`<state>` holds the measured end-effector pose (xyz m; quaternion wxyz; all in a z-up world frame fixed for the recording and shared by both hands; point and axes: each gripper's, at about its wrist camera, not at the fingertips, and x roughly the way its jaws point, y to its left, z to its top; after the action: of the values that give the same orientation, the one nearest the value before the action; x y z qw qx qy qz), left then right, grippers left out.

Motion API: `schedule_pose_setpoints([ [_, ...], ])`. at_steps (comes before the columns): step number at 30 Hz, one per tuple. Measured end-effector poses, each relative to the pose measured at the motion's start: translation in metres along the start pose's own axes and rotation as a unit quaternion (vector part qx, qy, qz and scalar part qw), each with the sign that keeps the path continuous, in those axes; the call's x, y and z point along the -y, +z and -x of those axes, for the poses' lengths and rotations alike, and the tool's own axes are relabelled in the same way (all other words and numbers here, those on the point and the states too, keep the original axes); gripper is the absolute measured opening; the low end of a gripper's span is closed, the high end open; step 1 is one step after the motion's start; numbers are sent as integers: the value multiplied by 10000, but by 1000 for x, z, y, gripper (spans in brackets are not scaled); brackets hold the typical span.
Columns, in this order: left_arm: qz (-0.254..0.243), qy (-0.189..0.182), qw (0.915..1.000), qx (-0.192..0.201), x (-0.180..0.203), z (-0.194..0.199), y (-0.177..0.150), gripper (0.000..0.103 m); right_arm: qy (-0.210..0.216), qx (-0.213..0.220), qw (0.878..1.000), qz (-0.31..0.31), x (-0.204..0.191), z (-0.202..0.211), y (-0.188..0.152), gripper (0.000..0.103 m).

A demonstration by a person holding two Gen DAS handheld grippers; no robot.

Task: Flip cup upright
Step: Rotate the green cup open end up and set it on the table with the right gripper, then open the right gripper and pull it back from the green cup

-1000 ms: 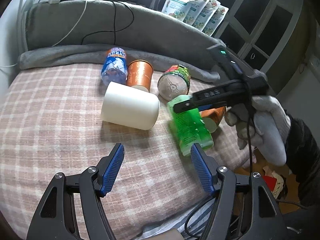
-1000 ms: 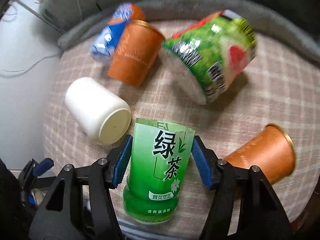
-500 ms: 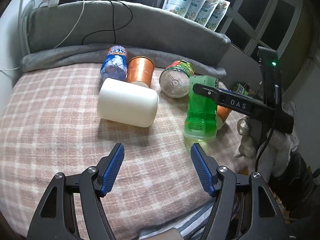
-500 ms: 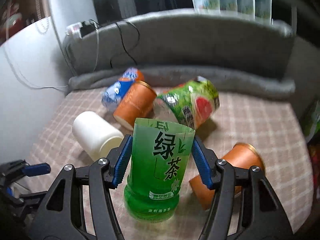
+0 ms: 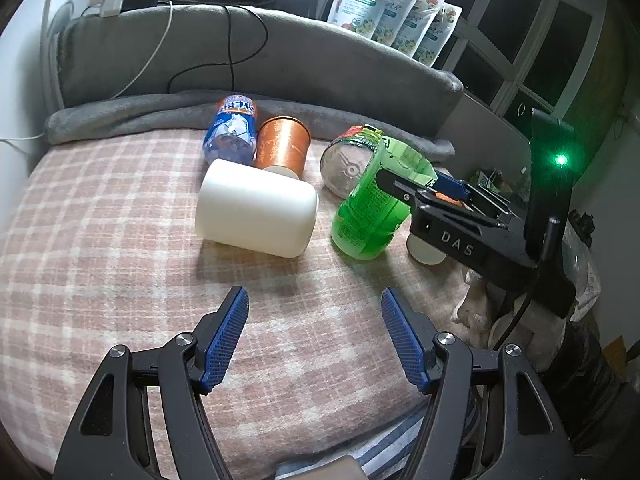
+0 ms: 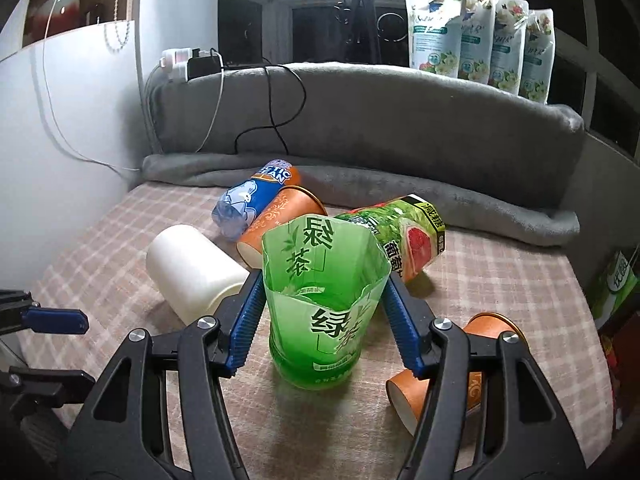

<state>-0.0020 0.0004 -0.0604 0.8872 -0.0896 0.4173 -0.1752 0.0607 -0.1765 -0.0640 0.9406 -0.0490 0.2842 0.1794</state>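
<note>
A green see-through tea cup (image 6: 324,320) stands upright on the checked blanket (image 6: 500,280), open end up. My right gripper (image 6: 325,304) is shut on the green cup, a blue pad pressed on each side just below the rim. In the left wrist view the same green cup (image 5: 368,216) stands right of centre, with the right gripper (image 5: 408,182) reaching in from the right. My left gripper (image 5: 314,320) hovers open and empty over bare blanket, in front of a white cup (image 5: 256,208) lying on its side.
Several other cups lie on their sides: an orange one (image 6: 280,220), a blue-label one (image 6: 252,204), a green-and-red one (image 6: 408,236) and a second orange one (image 6: 460,364) by my right finger. A grey padded headboard (image 6: 360,120) with cables closes the back. The bed drops off at the right.
The right gripper has swung the green cup from lying on its side to standing upright and lowered it onto the blanket. The left gripper has stayed put.
</note>
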Motion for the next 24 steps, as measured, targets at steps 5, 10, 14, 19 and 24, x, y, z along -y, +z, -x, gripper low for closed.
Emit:
schedule_pose_setpoints([
  [5,-7,-2,10000,23,1,0,0,69,-10,52,9999,129,-4,1,-2,62],
  [10,-5,35,10000,31,0,-1,0,69,-14,91,9995,310,-12,3,-3,63],
  [14,-37,91,9999,70,0,-1,0,69,50,60,9994,341,-15,2,-3,64],
  [19,-69,128,9998,115,2,1,0,69,66,73,9992,383,-18,2,-4,77],
  [24,-92,144,9998,131,3,1,1,69,128,133,9991,393,-18,8,-4,85],
])
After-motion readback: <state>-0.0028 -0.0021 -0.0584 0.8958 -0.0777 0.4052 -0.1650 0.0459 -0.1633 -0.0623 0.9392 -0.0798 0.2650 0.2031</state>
